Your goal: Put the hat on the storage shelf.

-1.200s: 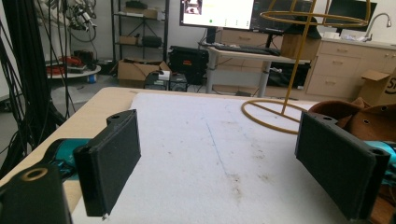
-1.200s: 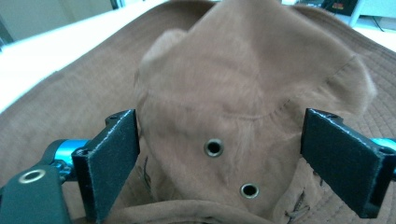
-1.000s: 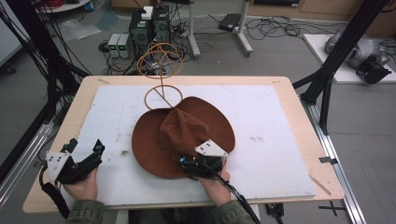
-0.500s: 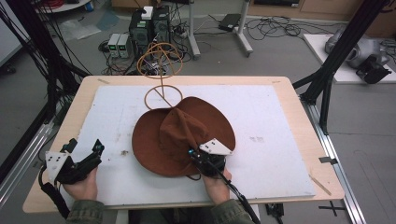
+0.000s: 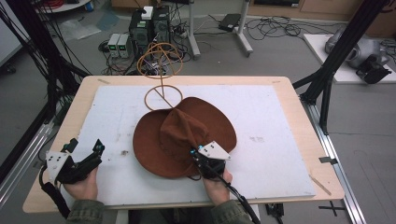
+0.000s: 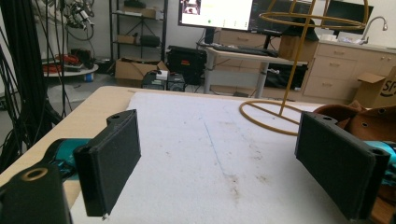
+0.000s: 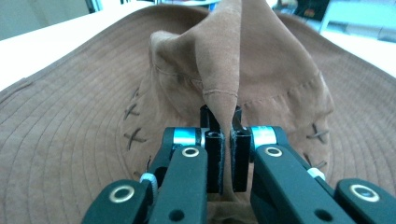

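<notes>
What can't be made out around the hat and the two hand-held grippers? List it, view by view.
- High view: the right hand-held gripper has its jaw tips covered by its own body and grey plate, so the pinch on the hat is hidden.
- Right gripper view: the hat's near brim is cut off by the bottom edge, behind the jaws.
- Left gripper view: the stand loses its top at the upper edge; the hat is cut off at right.

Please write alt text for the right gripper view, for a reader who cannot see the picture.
The right gripper has its two black jaws closed on a pinched fold of a brown suede hat, at the near side of its crown. The wide stitched brim spreads out to both sides, with small cross stitches near the crown.
</notes>
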`<state>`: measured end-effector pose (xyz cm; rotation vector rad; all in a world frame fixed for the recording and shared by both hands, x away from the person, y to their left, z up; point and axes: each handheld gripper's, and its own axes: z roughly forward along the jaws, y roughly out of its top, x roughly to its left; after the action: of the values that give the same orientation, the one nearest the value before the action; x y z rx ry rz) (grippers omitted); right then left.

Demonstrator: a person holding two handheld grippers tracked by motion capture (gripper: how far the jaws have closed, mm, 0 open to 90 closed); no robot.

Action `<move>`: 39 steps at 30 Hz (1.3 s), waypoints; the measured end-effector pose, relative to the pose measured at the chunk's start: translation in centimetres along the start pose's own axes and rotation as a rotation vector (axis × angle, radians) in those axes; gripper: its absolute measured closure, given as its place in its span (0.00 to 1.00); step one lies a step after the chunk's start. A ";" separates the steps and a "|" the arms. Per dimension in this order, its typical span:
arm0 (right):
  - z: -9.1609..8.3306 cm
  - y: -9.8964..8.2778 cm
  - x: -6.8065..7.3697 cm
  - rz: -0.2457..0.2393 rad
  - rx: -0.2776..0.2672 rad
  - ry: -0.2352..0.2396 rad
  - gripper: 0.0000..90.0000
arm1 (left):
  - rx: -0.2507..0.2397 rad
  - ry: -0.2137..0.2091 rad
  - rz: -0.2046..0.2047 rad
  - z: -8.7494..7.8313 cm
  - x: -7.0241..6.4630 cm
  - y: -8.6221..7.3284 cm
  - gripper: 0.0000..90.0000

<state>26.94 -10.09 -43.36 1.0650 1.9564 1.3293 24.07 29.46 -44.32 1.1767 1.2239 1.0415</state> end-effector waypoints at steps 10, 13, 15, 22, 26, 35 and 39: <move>-1.4 0.1 -0.1 -0.024 -0.096 -0.016 0.98 | 0.003 -0.006 0.004 0.1 -0.2 0.0 0.16; -1.6 0.2 -0.3 -0.003 -0.114 -0.013 0.98 | 0.002 -0.009 0.004 0.1 -0.2 0.0 0.16; -1.7 0.3 -0.5 0.002 -0.134 -0.010 0.98 | 0.002 -0.011 0.003 0.0 -0.2 0.0 0.16; -2.9 0.8 -1.0 0.010 -0.259 -0.031 0.98 | 0.001 -0.010 0.000 0.1 -0.1 0.0 0.16; -3.6 1.2 -1.3 0.010 -0.303 -0.049 0.98 | -0.001 -0.011 -0.002 0.0 -0.1 0.0 0.16; -4.4 1.8 -2.1 0.016 -0.372 -0.051 0.98 | 0.000 -0.011 0.000 0.0 -0.1 0.0 0.16; -4.8 2.6 -2.2 0.021 -0.424 -0.051 0.98 | -0.001 -0.011 -0.001 0.0 -0.1 0.0 0.16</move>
<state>25.15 -13.86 -39.17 0.9009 1.5332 1.6174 24.07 29.35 -44.33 1.1789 1.2153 1.0339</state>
